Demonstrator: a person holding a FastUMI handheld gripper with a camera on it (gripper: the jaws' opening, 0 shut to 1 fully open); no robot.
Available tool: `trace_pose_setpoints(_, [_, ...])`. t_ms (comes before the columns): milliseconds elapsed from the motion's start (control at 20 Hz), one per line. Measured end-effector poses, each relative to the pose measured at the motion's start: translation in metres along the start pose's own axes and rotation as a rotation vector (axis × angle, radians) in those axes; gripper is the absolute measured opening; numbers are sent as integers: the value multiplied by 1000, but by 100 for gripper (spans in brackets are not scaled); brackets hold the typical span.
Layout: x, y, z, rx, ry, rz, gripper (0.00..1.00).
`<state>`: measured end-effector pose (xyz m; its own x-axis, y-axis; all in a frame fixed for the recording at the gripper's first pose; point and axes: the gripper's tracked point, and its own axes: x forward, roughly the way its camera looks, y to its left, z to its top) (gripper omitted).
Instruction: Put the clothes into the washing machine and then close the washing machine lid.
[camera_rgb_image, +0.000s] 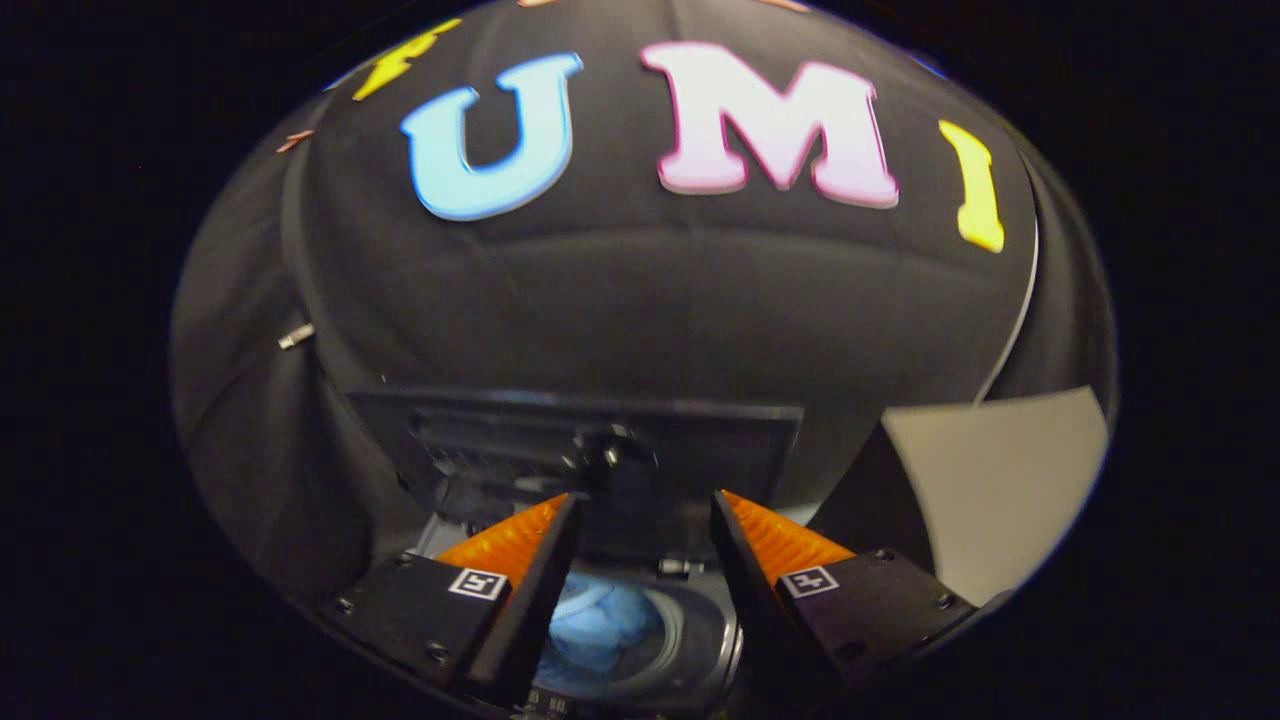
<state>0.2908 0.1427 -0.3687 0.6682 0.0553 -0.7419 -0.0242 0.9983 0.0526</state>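
— What do you see of your gripper (640, 535)?

— Two wedge-shaped fingers (520, 540) with ribbed inner pads, each on a dark, boxy mount.

— Any markings?

— You have a small square black-and-white tag on each mount, left (477, 583) and right (809, 580). Round screws (437, 655) sit at the mounts' corners.

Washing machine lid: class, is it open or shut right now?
Open. The lid stands raised beyond the open, empty gripper, and blue clothes show in the uncovered drum below.
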Motion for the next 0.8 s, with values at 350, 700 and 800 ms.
trace_pose_setpoints(350, [-13,-9,9,31,-84,70,93])
trace_pose_setpoints(700, [-22,-6,6,26,-155,72,93])
trace_pose_setpoints(800, [-27,-6,10,23,-166,66,93])
